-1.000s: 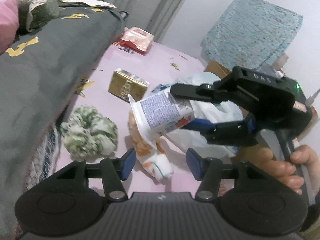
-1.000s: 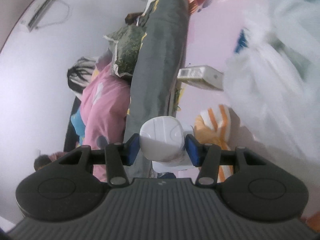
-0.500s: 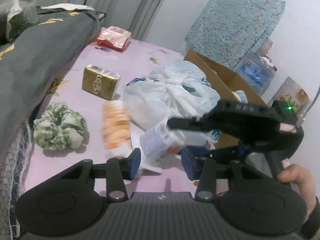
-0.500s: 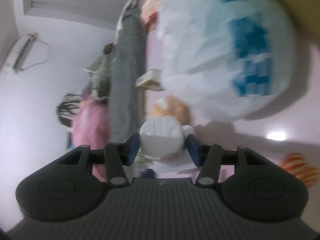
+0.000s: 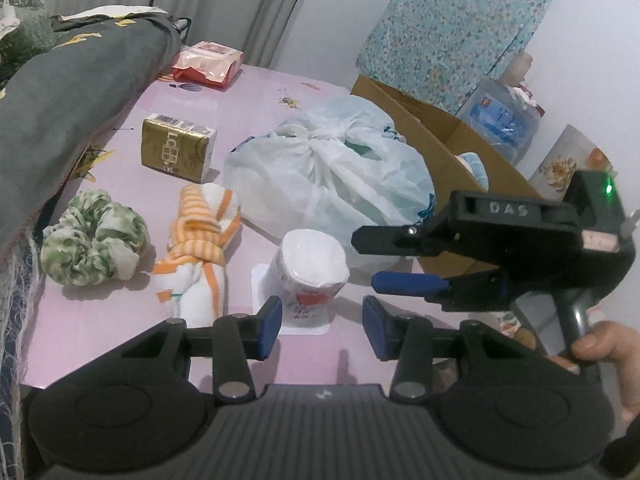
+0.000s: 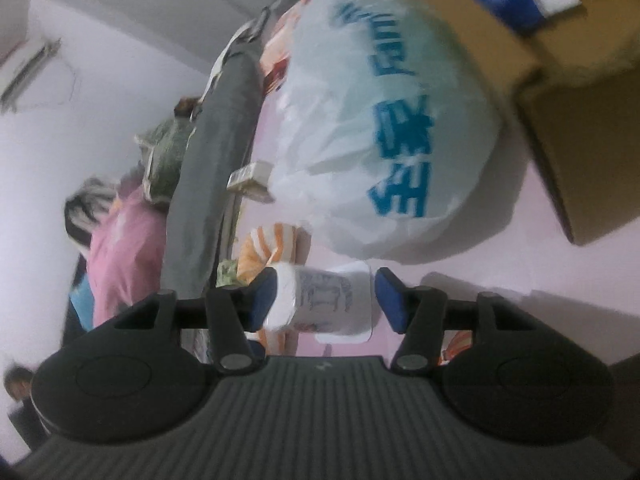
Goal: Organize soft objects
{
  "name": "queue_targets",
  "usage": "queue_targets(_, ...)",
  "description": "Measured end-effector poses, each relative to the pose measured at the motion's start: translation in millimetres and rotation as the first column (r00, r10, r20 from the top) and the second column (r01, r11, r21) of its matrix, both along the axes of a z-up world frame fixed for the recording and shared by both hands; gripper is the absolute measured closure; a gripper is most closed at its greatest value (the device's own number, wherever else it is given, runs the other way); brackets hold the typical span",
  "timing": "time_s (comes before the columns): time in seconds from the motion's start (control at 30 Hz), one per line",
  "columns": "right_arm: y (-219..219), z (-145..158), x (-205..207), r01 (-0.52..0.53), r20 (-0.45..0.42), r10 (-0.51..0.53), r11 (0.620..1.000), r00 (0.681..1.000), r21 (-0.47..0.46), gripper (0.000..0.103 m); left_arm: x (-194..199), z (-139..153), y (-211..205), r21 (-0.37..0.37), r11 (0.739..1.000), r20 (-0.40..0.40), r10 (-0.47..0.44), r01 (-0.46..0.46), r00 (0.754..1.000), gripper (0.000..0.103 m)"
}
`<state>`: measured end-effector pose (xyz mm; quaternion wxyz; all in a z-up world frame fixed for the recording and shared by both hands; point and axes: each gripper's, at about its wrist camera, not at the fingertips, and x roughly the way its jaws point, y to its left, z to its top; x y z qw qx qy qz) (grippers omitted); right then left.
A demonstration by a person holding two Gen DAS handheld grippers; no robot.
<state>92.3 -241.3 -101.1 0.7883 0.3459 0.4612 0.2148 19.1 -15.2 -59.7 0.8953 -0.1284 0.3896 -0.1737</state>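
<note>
The yogurt cup [image 5: 308,264] stands upside down, with its wide rim on the pink worktop [image 5: 100,320], just in front of the white plastic bag [image 5: 332,176] and beside the orange striped cloth [image 5: 200,248]. My right hand-held gripper [image 6: 324,300] has let it go. Its jaws have just been opening and the cup is between them, but from its own camera one pad looks to be touching the cup wall or very close to it, while the other pad is clearly apart. This is my first worry: if I pull this gripper back at an angle, that pad may drag or tip the light cup. My left hand-held gripper [image 5: 324,324] is released with nothing between its pads, though its jaws have just closed a little. It sits just behind the cup, so a small push forward may knock the cup into the bag. The cup is also not far from the near edge of the worktop, and I think it could roll off if it falls on its side. The green scrunchie [image 5: 92,236] lies apart, near the grey blanket [image 5: 80,92], and the cardboard box [image 5: 460,148] is behind the bag. For writing, the right gripper body carries the letters "DAS" [image 5: 504,209]. The bag has blue print starting with "Fam" and big blue characters that are too blurred to read. The gold tissue pack [image 5: 176,152] shows "LO" and a barcode. The cup label has small print which I cannot read.
</note>
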Motion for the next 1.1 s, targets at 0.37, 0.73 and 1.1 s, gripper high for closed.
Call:
queue_targets(0.37,72.8,16.9,10.3,-0.220,0.104,0.281,0.894,0.954,-0.389,0.024,-6.0,-16.9,-6.0,0.117,0.993,-0.016,0.003,-0.001,1.000,0.058)
queue_targets(0.73,19.3,-20.2,29.9,-0.106,-0.074,0.117,0.985,0.990,0.137,0.044,-17.5,-18.1,-2.6,0.140,0.990,0.034,-0.010,0.006,0.999,0.041)
queue_targets(1.1,-3.2,-60.7,29.7,0.043,-0.316,0.087,0.923,0.945,0.381,0.044,-3.3,-28.5,-7.5,0.127,0.992,-0.009,-0.015,0.016,1.000,0.059)
